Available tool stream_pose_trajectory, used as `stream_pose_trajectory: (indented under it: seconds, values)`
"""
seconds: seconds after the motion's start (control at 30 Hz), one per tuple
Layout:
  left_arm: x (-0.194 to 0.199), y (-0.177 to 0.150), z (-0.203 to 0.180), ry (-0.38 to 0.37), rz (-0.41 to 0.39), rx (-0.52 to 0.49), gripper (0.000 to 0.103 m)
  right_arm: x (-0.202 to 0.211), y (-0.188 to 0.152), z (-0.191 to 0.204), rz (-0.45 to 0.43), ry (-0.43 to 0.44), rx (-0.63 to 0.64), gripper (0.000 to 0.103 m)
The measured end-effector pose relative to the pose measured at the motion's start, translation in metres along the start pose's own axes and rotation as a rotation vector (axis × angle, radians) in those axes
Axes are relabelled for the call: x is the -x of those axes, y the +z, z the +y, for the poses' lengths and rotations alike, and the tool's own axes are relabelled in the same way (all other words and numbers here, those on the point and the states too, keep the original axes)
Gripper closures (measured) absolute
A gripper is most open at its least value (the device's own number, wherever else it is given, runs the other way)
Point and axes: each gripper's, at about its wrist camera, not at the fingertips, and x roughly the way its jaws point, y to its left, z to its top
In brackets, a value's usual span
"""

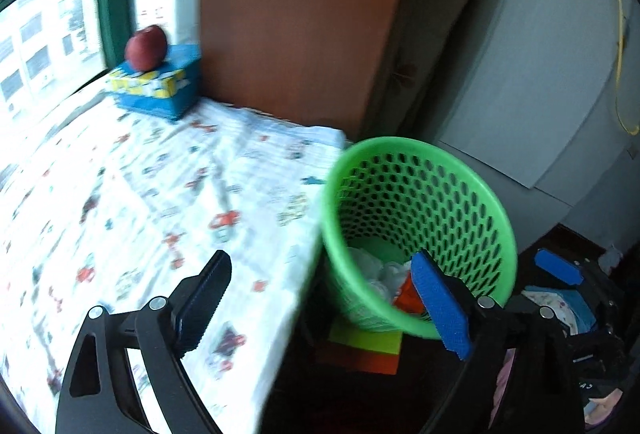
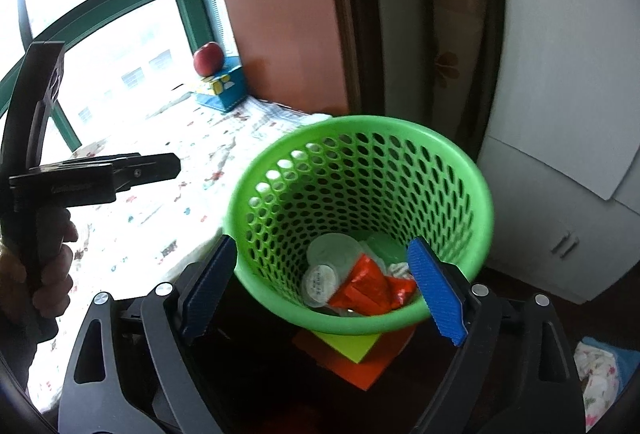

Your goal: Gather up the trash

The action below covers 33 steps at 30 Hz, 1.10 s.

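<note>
Hovering over green mesh basket (image 2: 360,193), both grippers spread wide, nothing held.
R gripper (image 2: 324,290) view only: orange wrapper (image 2: 370,288), round lids; L gripper (image 1: 324,302) sees crumpled white.

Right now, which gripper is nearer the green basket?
Right. The right gripper straddles the green basket near its rim; the left gripper sits off over the bed edge beside it.

The basket (image 2: 360,218) stands just beside the bed (image 2: 168,193), at its 3 o'clock, on stacked sheets (image 2: 352,354). Wrappers (image 2: 372,288) and lids (image 2: 320,282) lie in it. At 11 o'clock, an apple (image 2: 208,58) sits on a box (image 2: 224,89).
</note>
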Motion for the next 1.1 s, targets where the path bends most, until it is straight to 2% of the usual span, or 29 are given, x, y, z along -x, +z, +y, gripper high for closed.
stream_pose_trajectory:
  seconds: [0.57,0.8,1.1]
  values:
    - [0.079,-0.044,0.088,0.196,-0.123,0.182,0.008,-0.003,0.020,0.058,-0.038,0.029,0.051,0.007]
    - [0.106,-0.063,0.103,0.307,-0.177,0.193,0.007,-0.004,0.021,0.076,-0.047,0.026,0.057,0.006]
    - [0.123,-0.080,0.107,0.342,-0.212,0.207,0.007,-0.001,0.020,0.092,-0.052,0.026,0.071,0.005]
